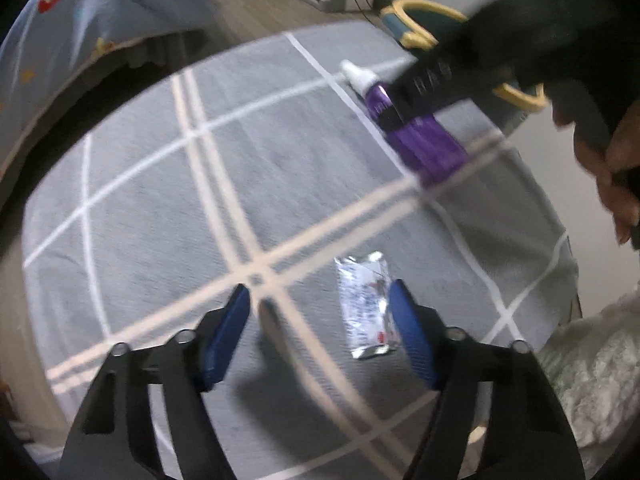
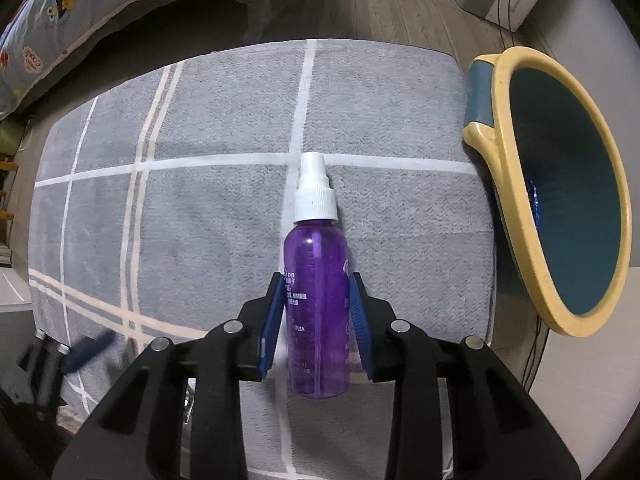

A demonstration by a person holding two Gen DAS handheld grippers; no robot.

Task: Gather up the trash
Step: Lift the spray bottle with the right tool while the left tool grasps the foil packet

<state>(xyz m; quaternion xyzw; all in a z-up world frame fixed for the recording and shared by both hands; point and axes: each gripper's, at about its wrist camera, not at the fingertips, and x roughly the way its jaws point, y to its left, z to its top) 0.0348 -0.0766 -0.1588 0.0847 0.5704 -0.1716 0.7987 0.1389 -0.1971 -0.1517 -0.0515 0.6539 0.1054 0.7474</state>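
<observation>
Fingers (image 2: 276, 312) clamp bottle (image 2: 316, 280); wrapper (image 1: 366, 304) beside others.

Dim, cool indoor light falls evenly over both fisheye views, which bend straight lines into curves and fade to black at the corners. The left wrist view is smeared by motion blur, softening the grey checked cloth (image 1: 168, 208) and the foil packet (image 1: 366, 304). The right wrist view is sharp, with small glints on the purple bottle (image 2: 316, 300).
</observation>
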